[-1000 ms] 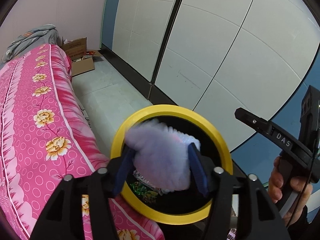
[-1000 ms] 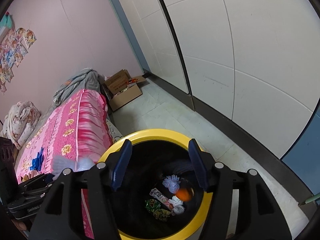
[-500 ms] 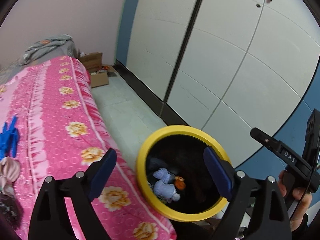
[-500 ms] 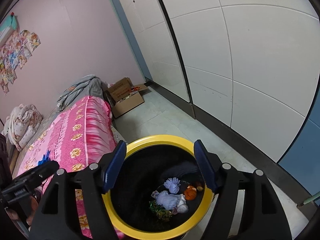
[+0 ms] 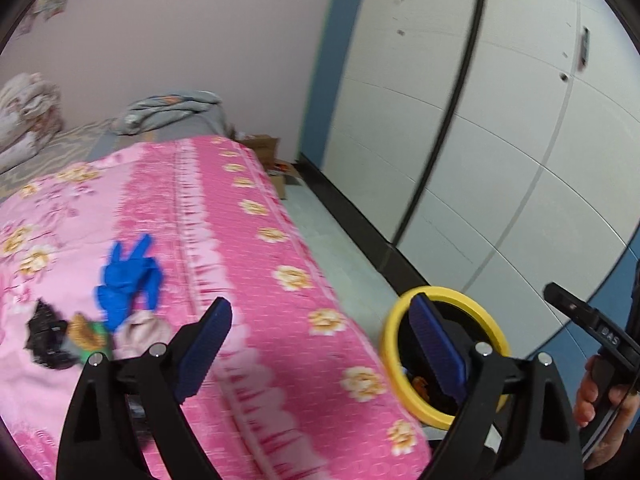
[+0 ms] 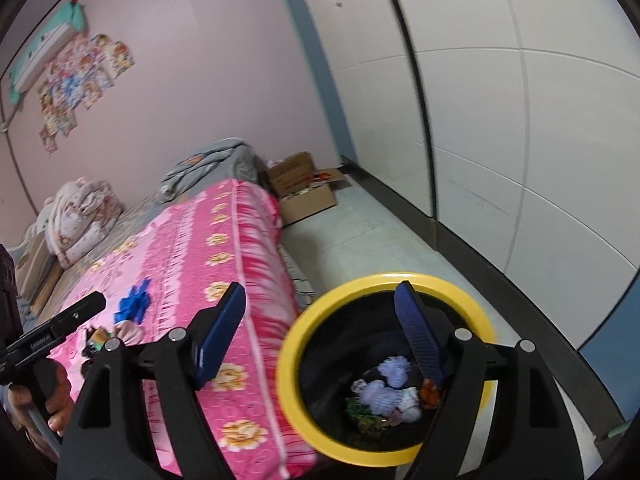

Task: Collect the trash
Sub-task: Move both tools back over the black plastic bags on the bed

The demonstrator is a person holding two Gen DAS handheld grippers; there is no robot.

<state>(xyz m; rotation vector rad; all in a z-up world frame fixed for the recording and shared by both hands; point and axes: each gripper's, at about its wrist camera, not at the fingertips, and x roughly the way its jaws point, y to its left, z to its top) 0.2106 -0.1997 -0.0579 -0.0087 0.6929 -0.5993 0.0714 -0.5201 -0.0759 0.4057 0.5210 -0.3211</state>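
Observation:
A black bin with a yellow rim (image 5: pixel 408 402) (image 6: pixel 304 336) stands on the floor beside the pink flowered bed (image 5: pixel 256 280) (image 6: pixel 188 264). Fluffy lilac pieces (image 6: pixel 386 390), an orange scrap and wrappers lie inside it. On the bed lie a blue glove (image 5: pixel 126 278) (image 6: pixel 134 302), a black scrap (image 5: pixel 44 338), a green-and-brown wrapper (image 5: pixel 86 334) and a beige wad (image 5: pixel 142 330). My left gripper (image 5: pixel 320 356) is open and empty above the bed's edge. My right gripper (image 6: pixel 320 340) is open and empty above the bin's left rim.
White sliding wardrobe doors (image 5: pixel 500 140) run along the right. An open cardboard box (image 6: pixel 306 190) stands on the tiled floor (image 6: pixel 372 236) at the bed's far end. Folded blankets (image 6: pixel 80 216) lie at the head of the bed.
My left gripper opened and dropped the fluffy lilac piece into the bin, then swung left over the bed. My right gripper opened wider and shifted slightly left.

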